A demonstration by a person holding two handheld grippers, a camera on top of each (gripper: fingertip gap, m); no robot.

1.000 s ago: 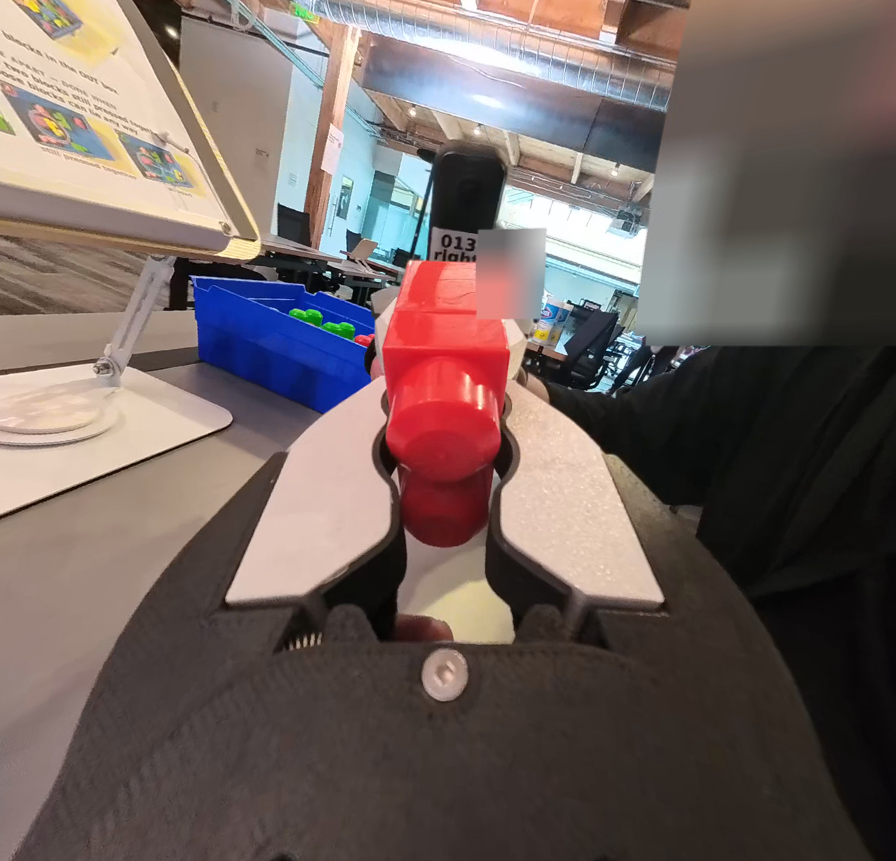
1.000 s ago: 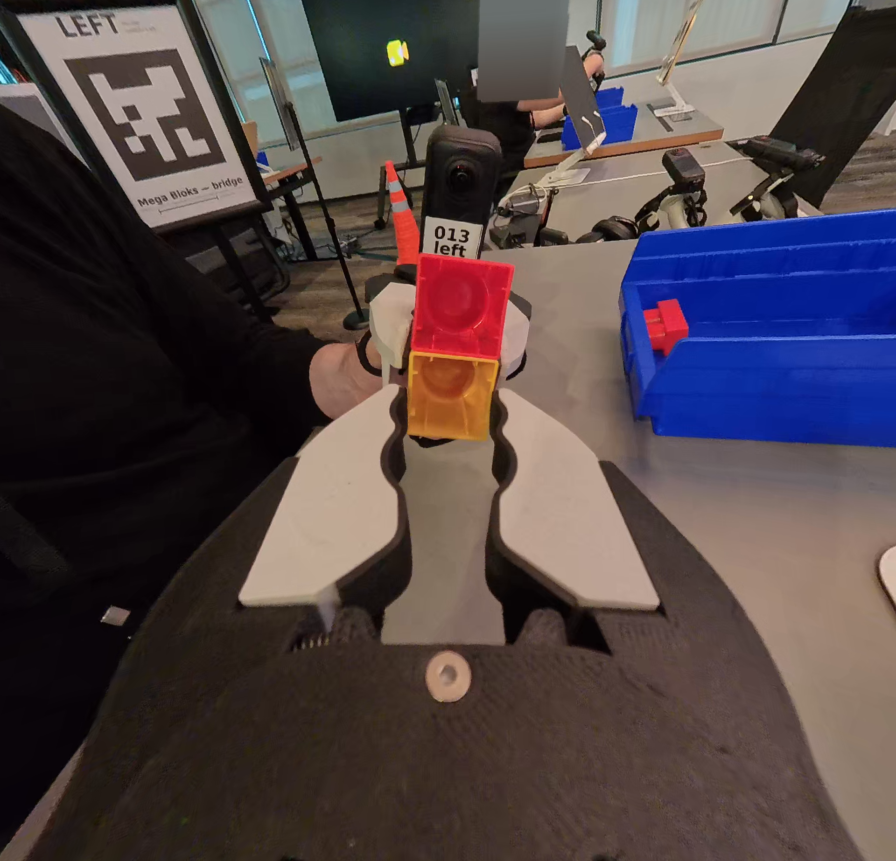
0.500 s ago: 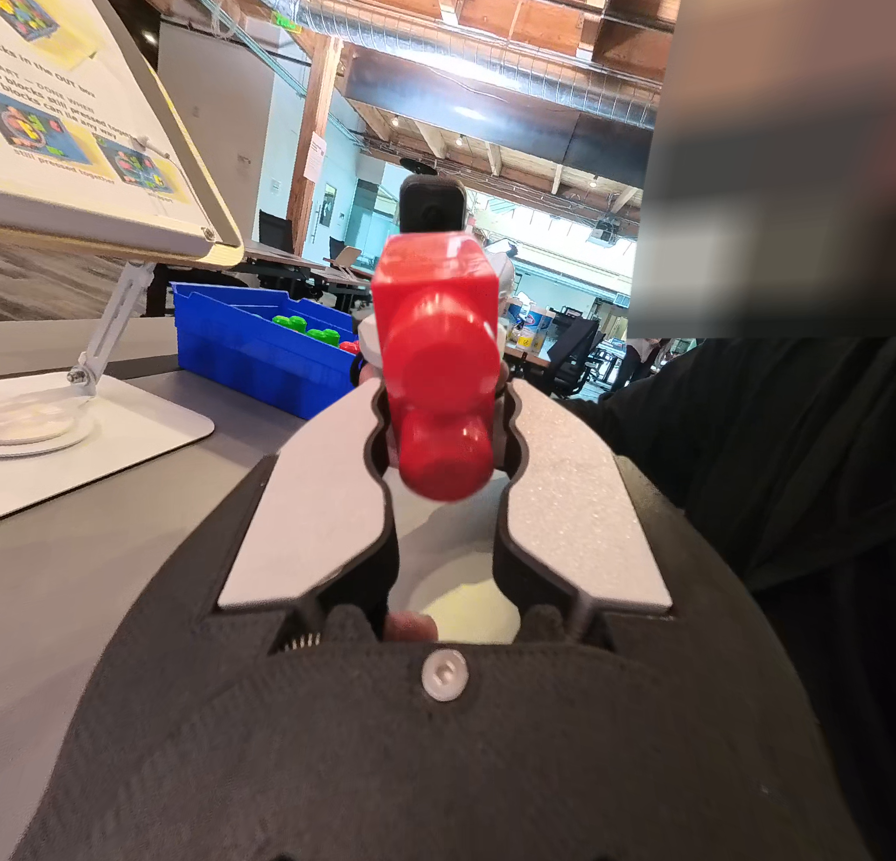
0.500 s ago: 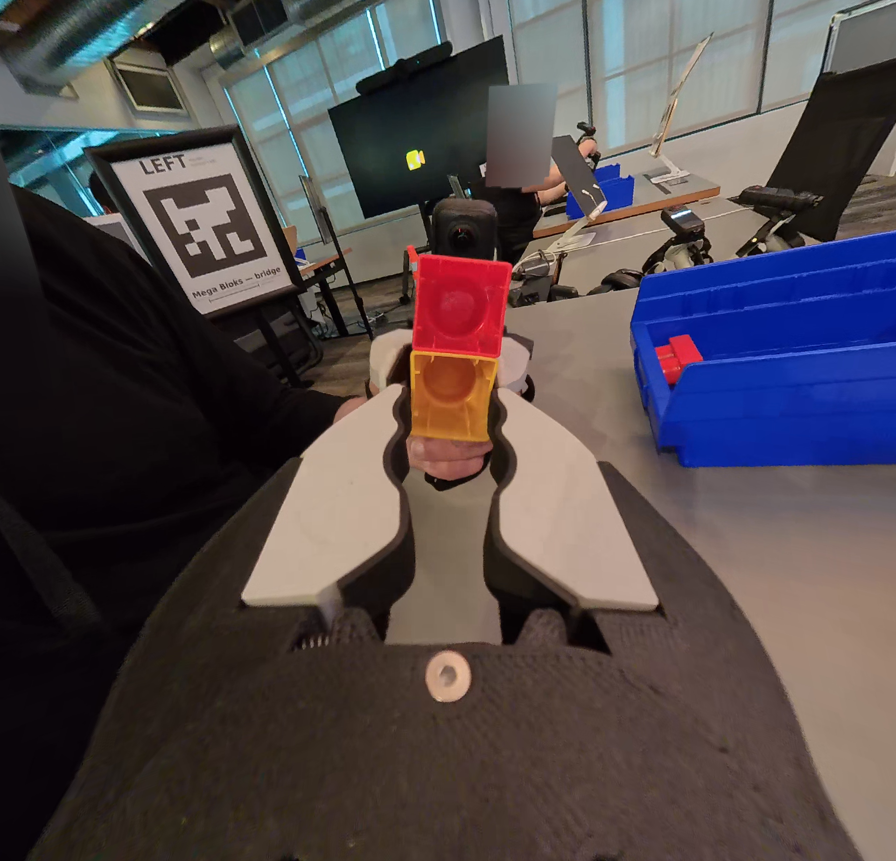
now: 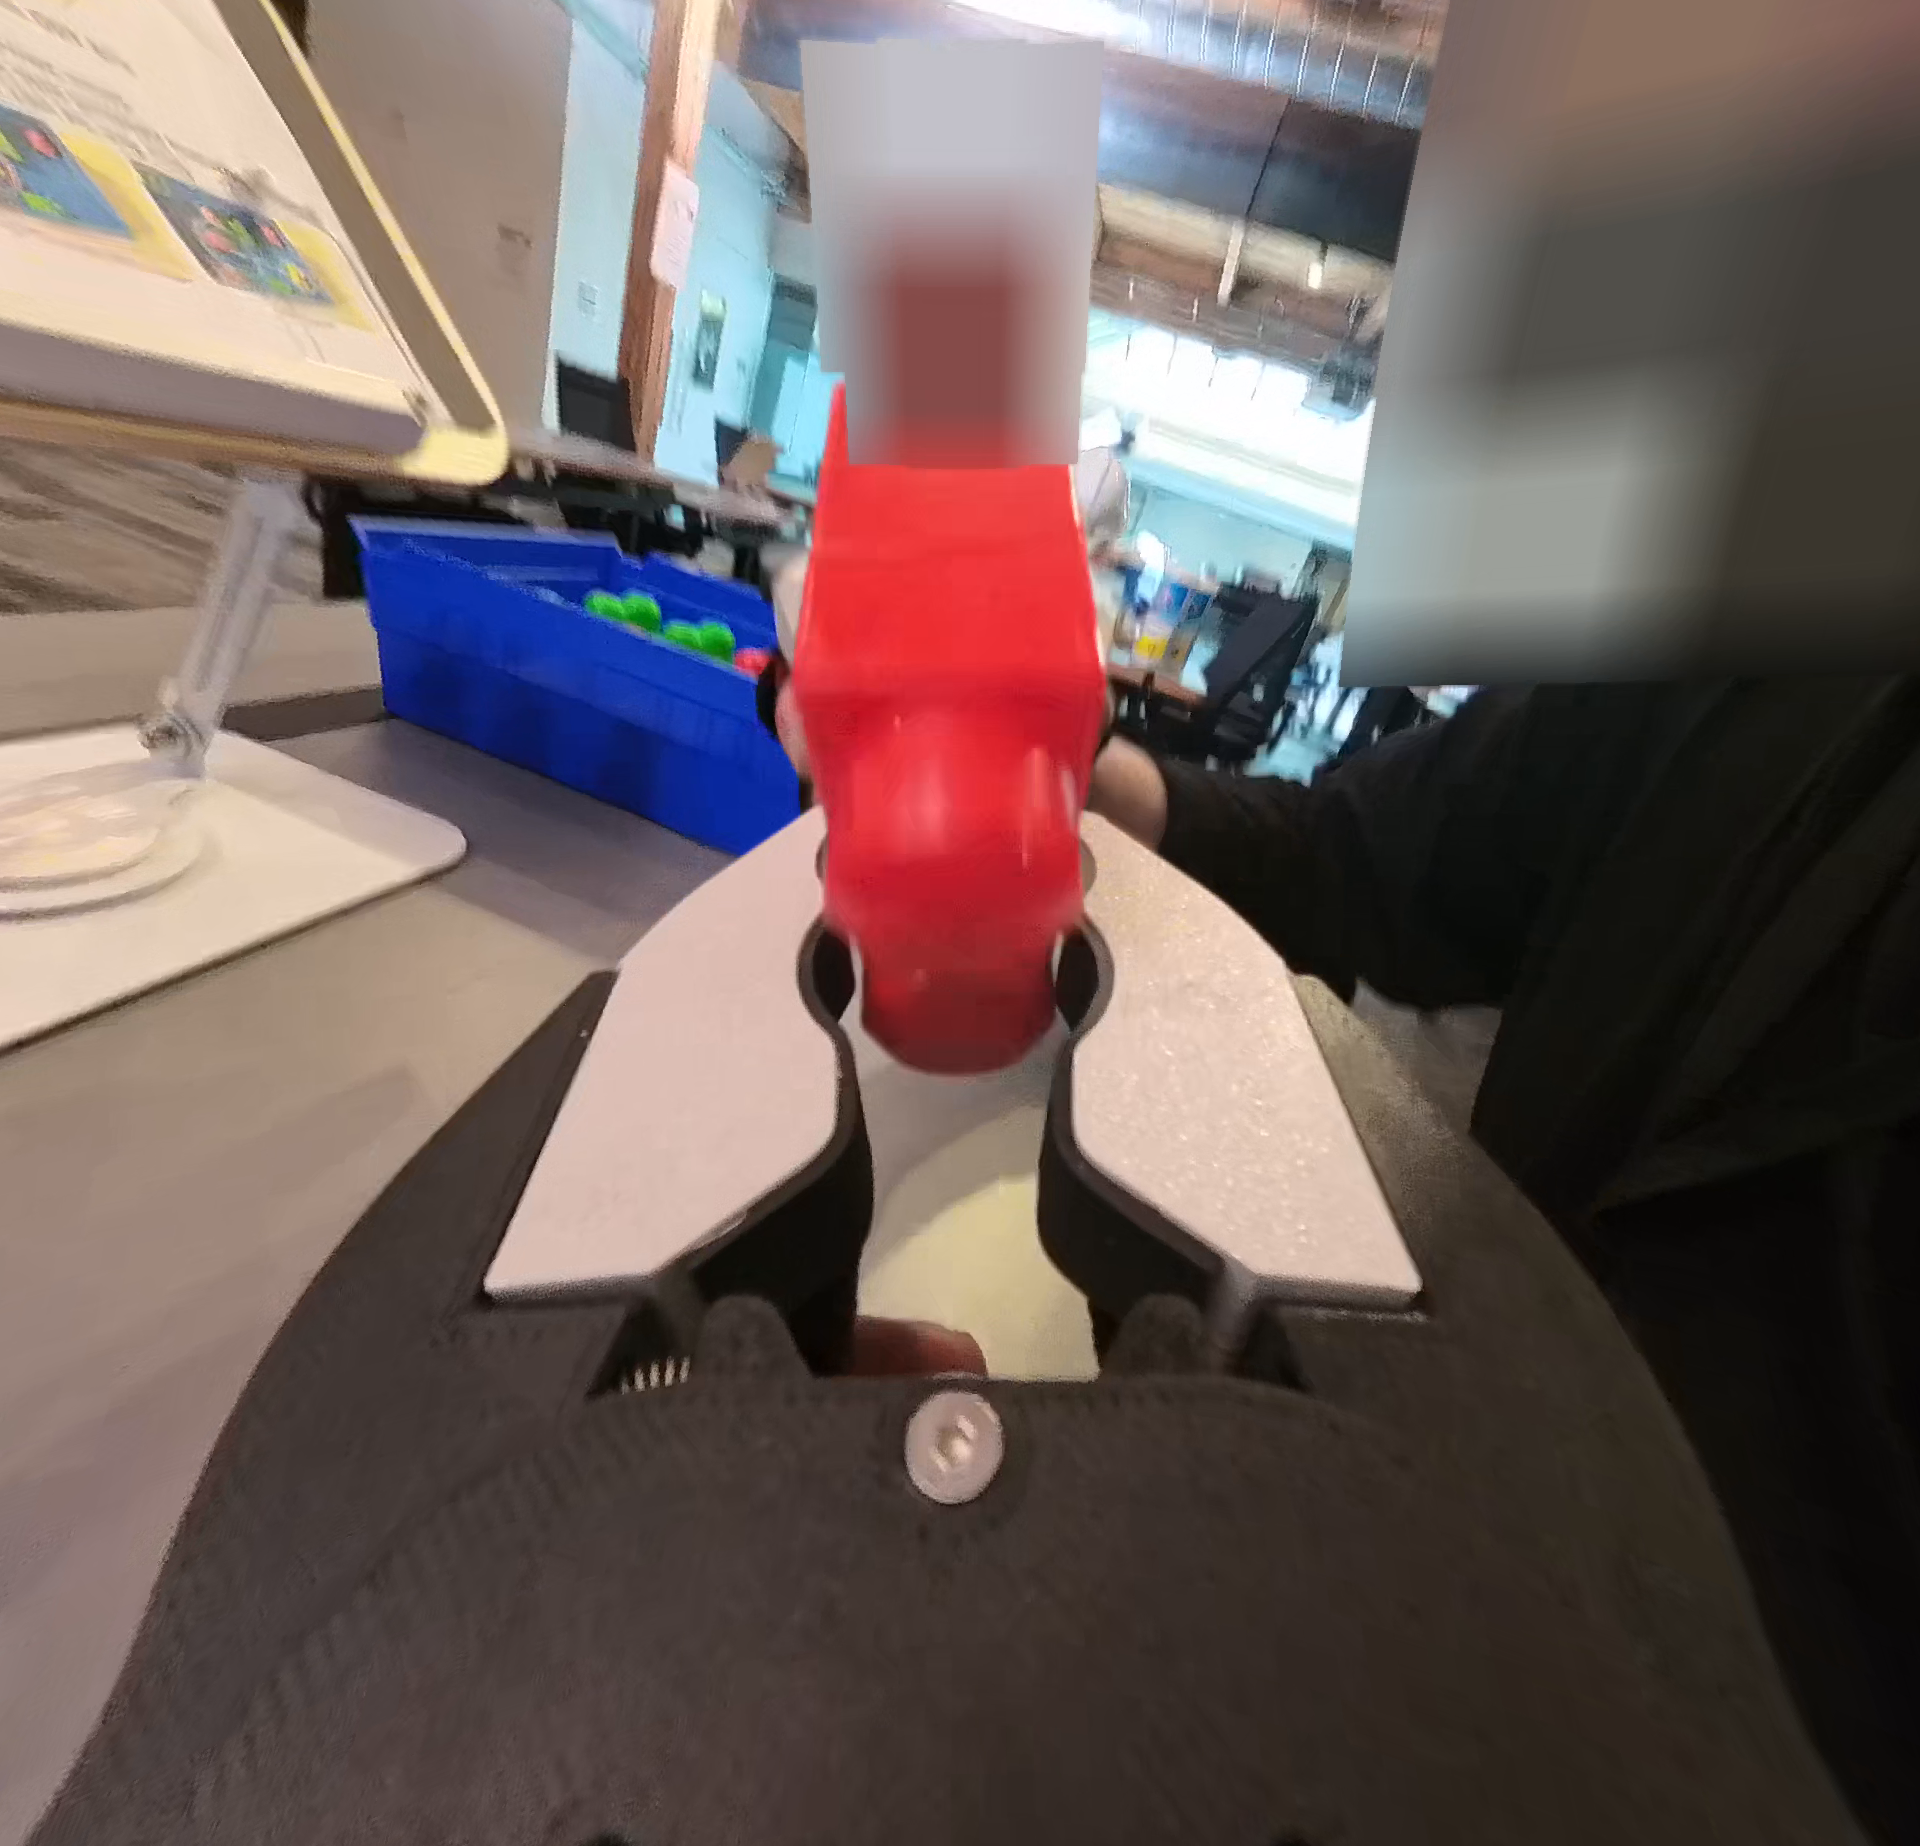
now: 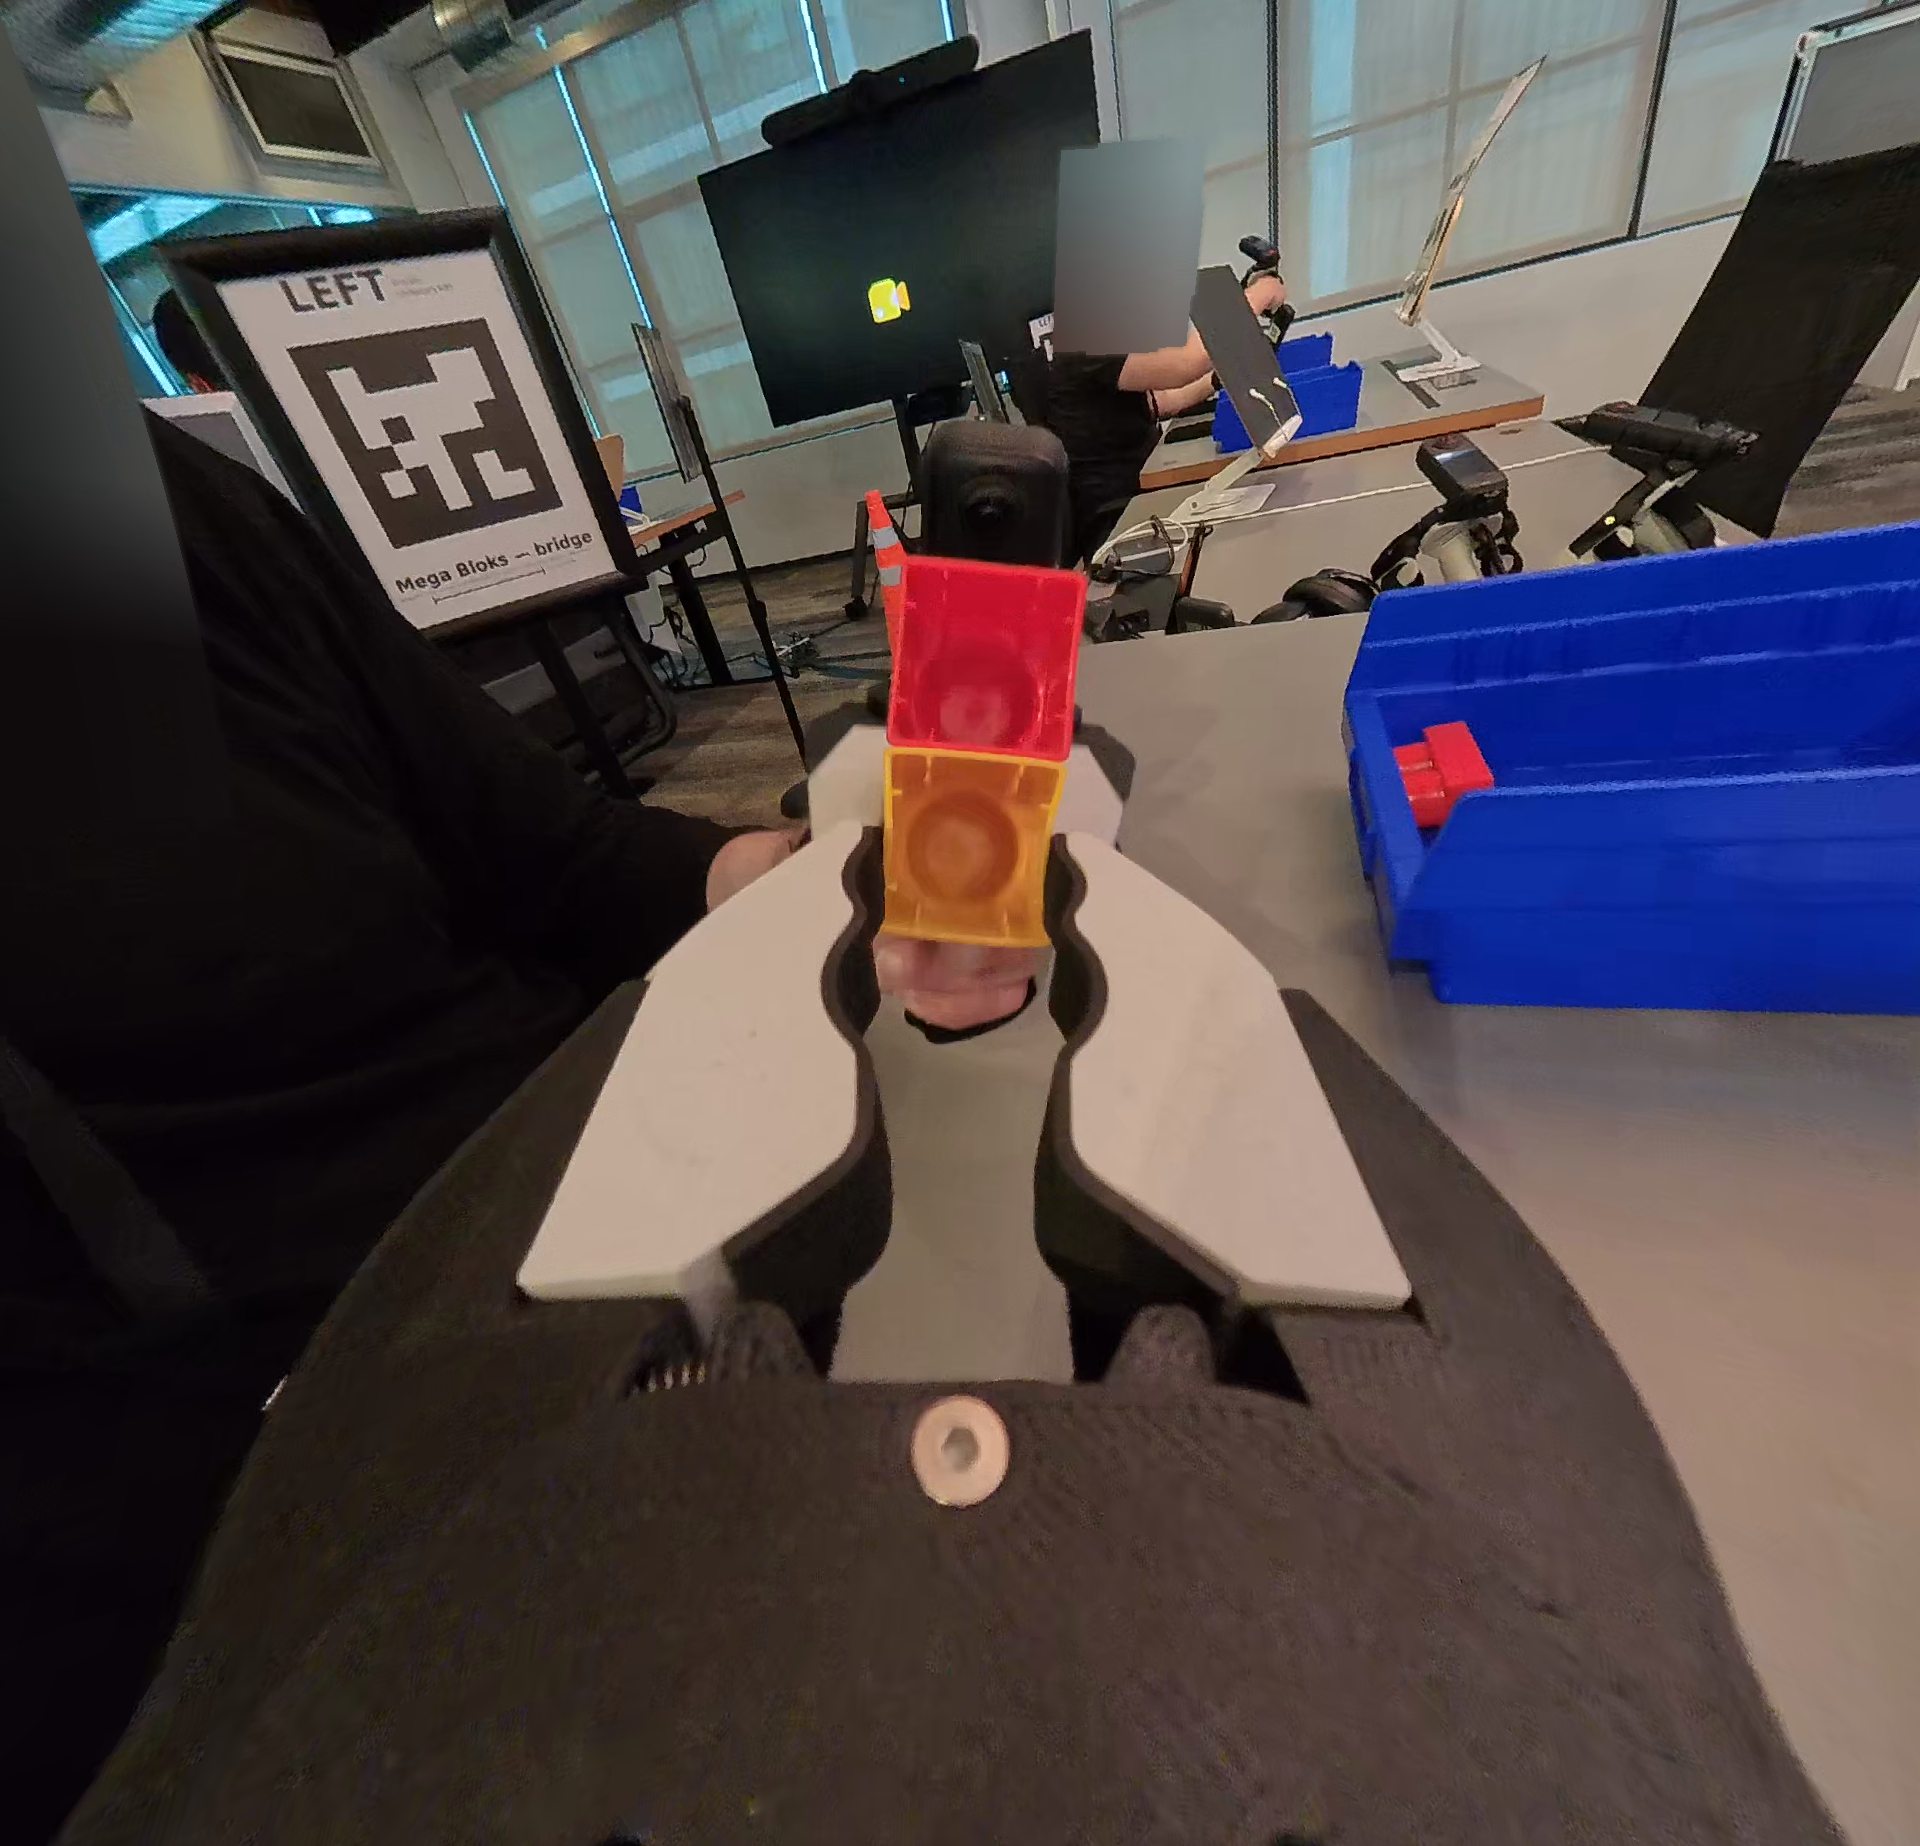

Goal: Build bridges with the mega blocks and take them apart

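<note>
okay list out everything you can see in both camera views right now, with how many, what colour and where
Red block: one, red, studs toward the left wrist camera, between the left gripper's fingers.
Orange block: one, orange, hollow side toward the right wrist camera, between the right gripper's fingers, under the red one.
Blue bin: one, blue, on the table.
Loose red block: one, red, inside the bin.
Green blocks: a few, green, inside the bin.
Table: one, grey.
Instruction board on stand: one, white, left of the bin.
Marker sign: one, black-and-white, behind.
Left gripper: grey fingers, black body.
Right gripper: same.
</note>
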